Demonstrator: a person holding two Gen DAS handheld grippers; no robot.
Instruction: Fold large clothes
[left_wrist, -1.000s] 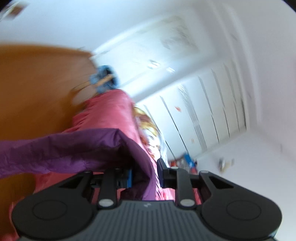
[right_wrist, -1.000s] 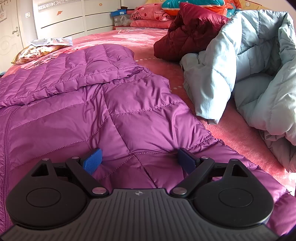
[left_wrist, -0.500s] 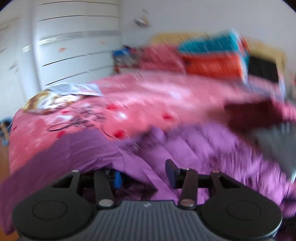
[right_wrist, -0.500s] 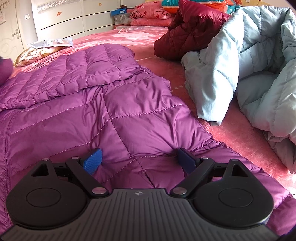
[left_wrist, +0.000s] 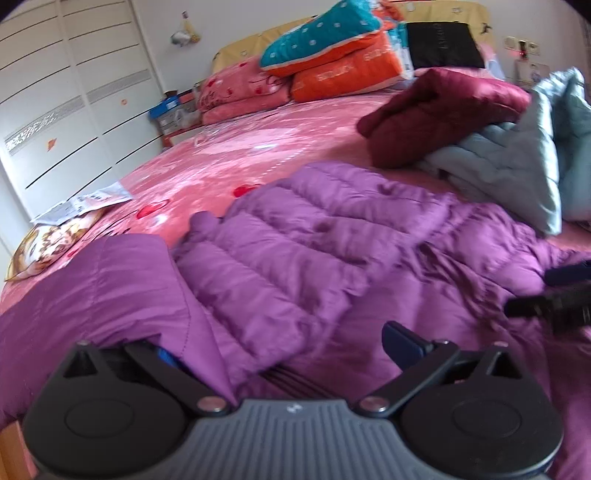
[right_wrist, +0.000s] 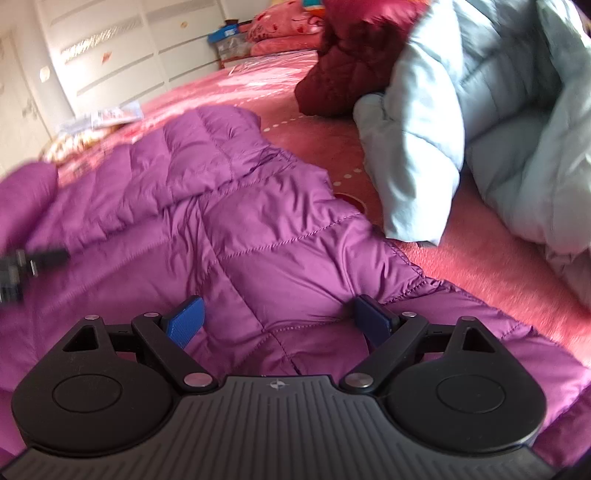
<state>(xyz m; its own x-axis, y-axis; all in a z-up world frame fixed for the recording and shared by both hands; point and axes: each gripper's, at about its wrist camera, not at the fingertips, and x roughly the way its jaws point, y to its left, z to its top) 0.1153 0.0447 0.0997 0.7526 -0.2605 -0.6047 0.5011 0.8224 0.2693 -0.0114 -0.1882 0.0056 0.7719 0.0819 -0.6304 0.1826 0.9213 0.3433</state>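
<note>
1. Across the pink bedspread (left_wrist: 280, 147), the purple down jacket (left_wrist: 332, 236) is being shown lying spread out, with one quilted part already laid over its body.
2. Beside the jacket, on the side towards the headboard, a maroon jacket (left_wrist: 443, 110) and a pale blue jacket (right_wrist: 480, 110) are being left in a heap; the blue one is lying just beside the purple one.
3. At the jacket's near edge, the left gripper (left_wrist: 280, 350) is being held with its fingers apart; a fold of purple fabric is lying over the left finger, and whether any cloth is truly gripped cannot be told.
4. Low over the jacket's body, the right gripper (right_wrist: 277, 321) is being held with its fingers spread wide, a puffed ridge of fabric sitting between them, unclamped.
5. Judging by this, a fold is being set down. For a clean result, the folded part is best released only once it is lying flat, its edge is being lined up with the jacket's seams, and trapped air is being pressed out of the quilting so that the layer is not springing back.
</note>
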